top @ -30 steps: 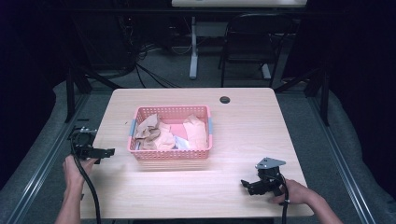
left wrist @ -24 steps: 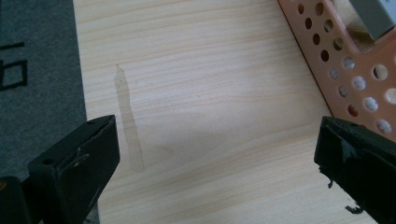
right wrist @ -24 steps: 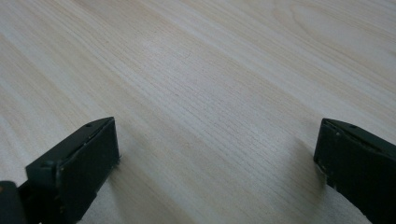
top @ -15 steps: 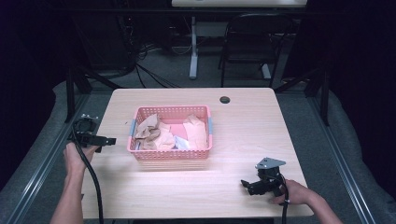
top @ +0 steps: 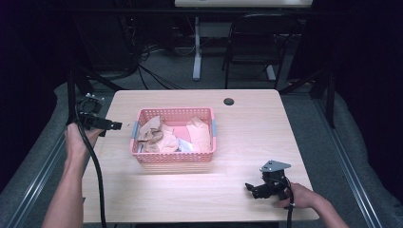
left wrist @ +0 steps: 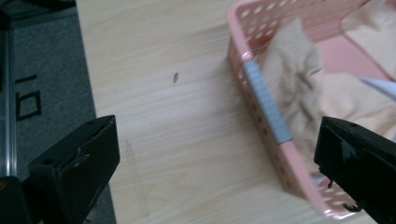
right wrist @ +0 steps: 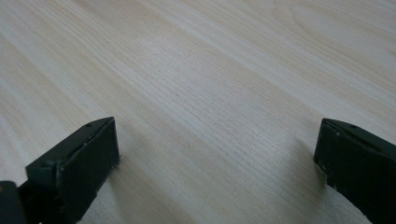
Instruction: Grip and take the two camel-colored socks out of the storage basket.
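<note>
Pink basket [top: 174, 135] sits mid-table, slightly toward the left edge, holding crumpled tan cloths [top: 156, 137]. Left gripper [top: 113, 126] hovers near the basket's left wall, jaws wide and empty. Right gripper [top: 252, 188] rests low near the table's front right corner, jaws wide over bare wood.

Risk: one left jaw lines up over the basket's rim [left wrist: 268, 105]; closing there would likely pinch plastic and drag the basket, not cloth.

Change: the left gripper has moved up and toward the basket; the right has stayed put.

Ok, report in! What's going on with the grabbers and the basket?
Left gripper open, beside basket. Right gripper open, low over table. Cloths in basket. Nothing blocking.
</note>
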